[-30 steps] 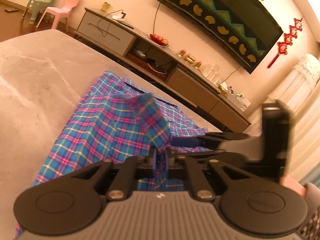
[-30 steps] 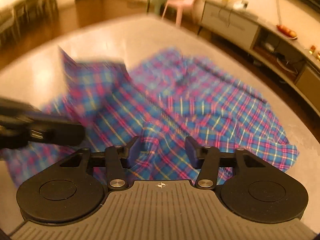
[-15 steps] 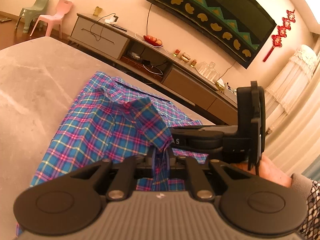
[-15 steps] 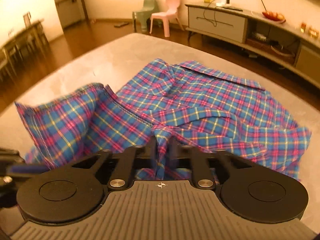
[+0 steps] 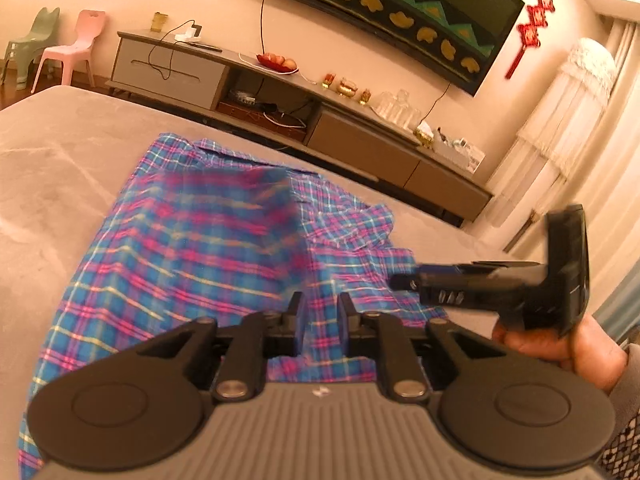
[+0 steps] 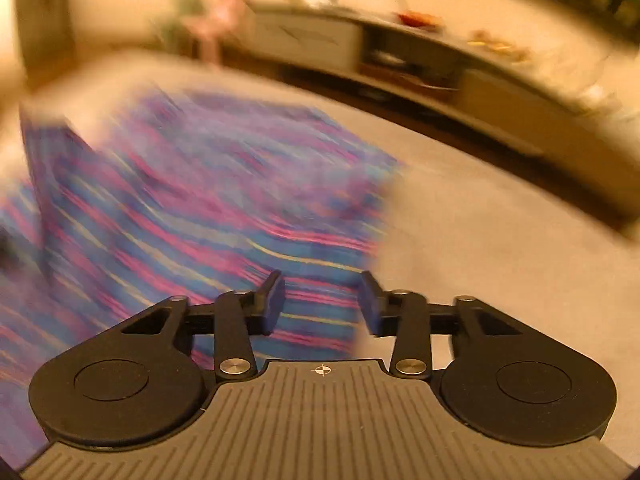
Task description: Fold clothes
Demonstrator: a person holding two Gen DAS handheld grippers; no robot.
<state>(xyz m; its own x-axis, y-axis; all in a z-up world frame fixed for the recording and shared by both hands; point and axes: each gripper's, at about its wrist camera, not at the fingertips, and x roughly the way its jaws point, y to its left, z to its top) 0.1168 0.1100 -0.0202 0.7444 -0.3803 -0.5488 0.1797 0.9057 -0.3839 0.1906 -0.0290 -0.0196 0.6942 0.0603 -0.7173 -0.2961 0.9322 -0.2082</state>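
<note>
A blue, pink and yellow plaid shirt point(image 5: 192, 248) lies spread on the grey table point(image 5: 52, 168). A flap of it is blurred, in motion over the shirt's middle. My left gripper point(image 5: 319, 310) is open a little and empty, just above the shirt's near edge. My right gripper point(image 6: 322, 300) is open and empty, over the shirt's point(image 6: 192, 208) near right edge. The right gripper also shows in the left wrist view point(image 5: 404, 280), held by a hand at the right. The right wrist view is heavily blurred.
A long TV cabinet point(image 5: 280, 96) runs behind the table, with a red fruit dish point(image 5: 278, 60) and glassware on it. A dark TV point(image 5: 392, 8) hangs above. Pink and green chairs point(image 5: 68, 52) stand far left. A white covered item point(image 5: 560, 112) stands at right.
Both grippers were shut on shirt folds half a second ago; both have opened and let go. The lifted flap is dropping onto the shirt. The right gripper is moving fast.
</note>
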